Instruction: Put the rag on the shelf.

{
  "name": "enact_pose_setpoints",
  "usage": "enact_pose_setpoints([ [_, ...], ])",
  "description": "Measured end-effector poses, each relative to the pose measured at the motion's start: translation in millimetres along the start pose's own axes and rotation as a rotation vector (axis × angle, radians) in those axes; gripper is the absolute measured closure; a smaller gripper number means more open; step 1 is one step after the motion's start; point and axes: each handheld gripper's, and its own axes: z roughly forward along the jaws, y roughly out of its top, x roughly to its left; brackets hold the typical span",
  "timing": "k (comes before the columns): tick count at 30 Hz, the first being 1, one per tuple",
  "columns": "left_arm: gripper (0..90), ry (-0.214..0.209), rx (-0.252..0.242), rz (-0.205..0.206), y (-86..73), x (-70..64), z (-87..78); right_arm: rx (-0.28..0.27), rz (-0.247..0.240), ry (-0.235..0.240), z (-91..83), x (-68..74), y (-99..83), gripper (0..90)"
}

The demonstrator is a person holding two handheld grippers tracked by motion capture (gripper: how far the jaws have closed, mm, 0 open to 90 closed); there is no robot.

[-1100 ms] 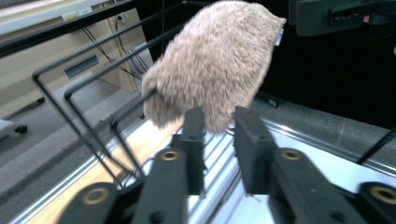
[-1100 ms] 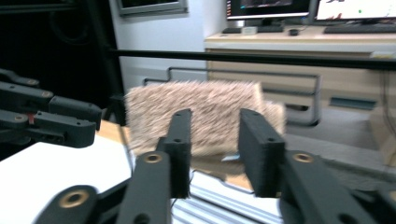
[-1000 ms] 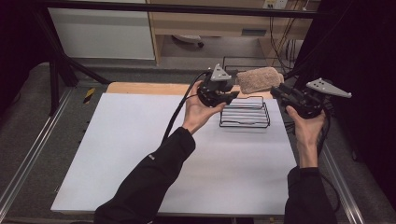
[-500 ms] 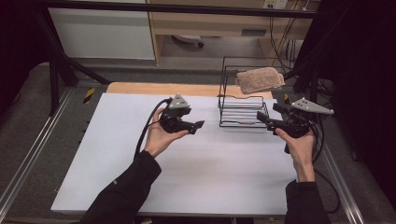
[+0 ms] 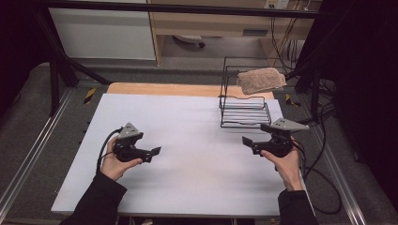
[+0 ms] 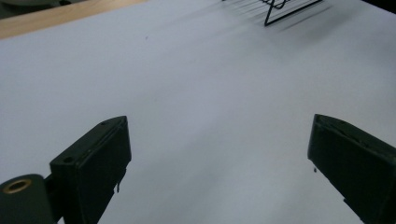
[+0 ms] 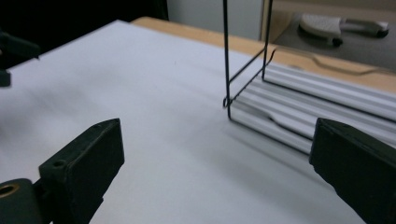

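On the white tabletop [image 5: 187, 140], matte and smooth, a black wire rack [image 5: 244, 110] stood at the far right, thin rods bent into an upright back frame and a flat base of parallel bars. Over the top rail of that frame hung a beige cloth [image 5: 261, 79], nubbly like terry, folded into a soft oblong. A strip of bare wood [image 5: 159, 89] edged the table's far side.

Both grippers were well apart from the rack's cloth and from each other. Near the left front of the sheet, the left gripper [image 5: 156, 152] was held in a hand, its blocky black jaws spread wide with nothing between them; in the left gripper view the left gripper [image 6: 219, 163] looked over bare white surface, with a corner of the rack [image 6: 280, 9] cut off at the top edge. At the right, just in front of the rack's base, the right gripper [image 5: 246, 142] was likewise spread and empty. In the right gripper view the right gripper [image 7: 215, 163] faced the rack's near corner post [image 7: 227, 56], whose top ran out of frame; the cloth was not visible there, and the far background was blurred.

Open, unobstructed sheet lay between the two hands and across the whole middle. Cables [image 5: 324, 164] trailed off the right table edge.
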Motion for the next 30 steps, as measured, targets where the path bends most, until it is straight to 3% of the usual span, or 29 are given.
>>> enact_pose_setpoints([
  [6,5.0,0.018,0.01,-0.047,-35.5,13.9,-19.7,0.065,0.011,0.018,9.5,4.0,-33.7,2.2],
  [10,5.2,0.04,0.025,-0.045,-49.3,17.8,-26.9,0.1,0.026,0.037,8.0,1.2,-52.6,1.8],
  [16,6.1,0.03,0.02,-0.041,-62.4,16.9,-29.1,0.122,0.065,0.053,1.1,-3.8,-75.9,1.2],
  [20,6.1,0.023,0.023,-0.035,-68.6,16.2,-28.3,0.151,0.055,0.059,-3.5,-5.1,-88.8,0.8],
  [30,6.0,0.029,0.032,-0.049,-77.4,18.1,-30.0,0.171,0.05,0.063,-6.4,-6.8,-97.3,0.8],
])
